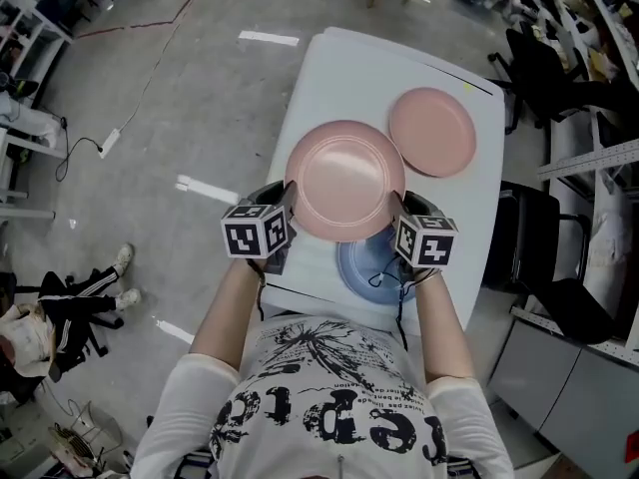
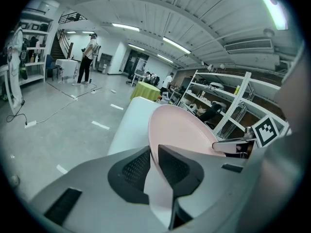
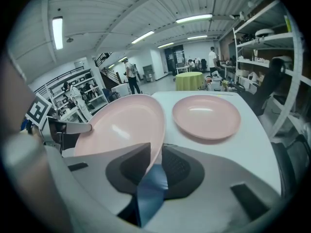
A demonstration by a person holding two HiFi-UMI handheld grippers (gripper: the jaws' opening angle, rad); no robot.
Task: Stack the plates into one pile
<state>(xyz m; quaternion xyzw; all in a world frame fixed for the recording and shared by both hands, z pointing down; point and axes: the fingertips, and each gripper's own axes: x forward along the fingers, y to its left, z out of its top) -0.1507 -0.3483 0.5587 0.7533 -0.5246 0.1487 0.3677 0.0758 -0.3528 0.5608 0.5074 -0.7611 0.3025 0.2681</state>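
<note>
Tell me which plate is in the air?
The round pink plate, pinched at its rim by the left gripper and right gripper. The other pink plate and the round blue plate lie on the white table.

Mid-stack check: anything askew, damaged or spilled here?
Nothing stands out. The left gripper and right gripper clamp opposite rims of a round pink plate over the round blue plate; a second pink plate lies flat on the white table.

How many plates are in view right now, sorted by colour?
Pink plates: 2, the held plate and the far plate
Blue plate: 1
Total: 3
</note>
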